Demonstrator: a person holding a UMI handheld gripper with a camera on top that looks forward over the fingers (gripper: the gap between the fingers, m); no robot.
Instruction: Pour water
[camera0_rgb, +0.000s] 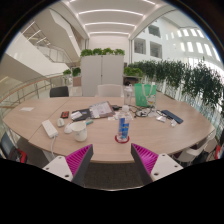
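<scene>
A big bright hall with tall windows and rows of green plants (180, 72) stands behind everything. In front of it is a long, round-ended wooden bench (150, 130) with chairs tucked around it. Many things lie on the bench: papers and books (98, 110) near the middle, a flat white box (50, 128) to one side, and a green see-through jug (146, 92) at the far edge.

Closer in stands a small water bottle (123, 126) with a blue label. It is upright on a little red coaster, so it likely will not tip. Whether it is full is too small to tell. Beside it, a bit apart, sits a white cup (80, 130), probably where the water should go. What is in the cup cannot be seen.

The tool (114, 160) hangs just before the bench edge. Its two pink fingers (72, 160) are spread wide and hold nothing. The bottle is just ahead, lined up with the gap, so grabbing it looks like the next step.
</scene>
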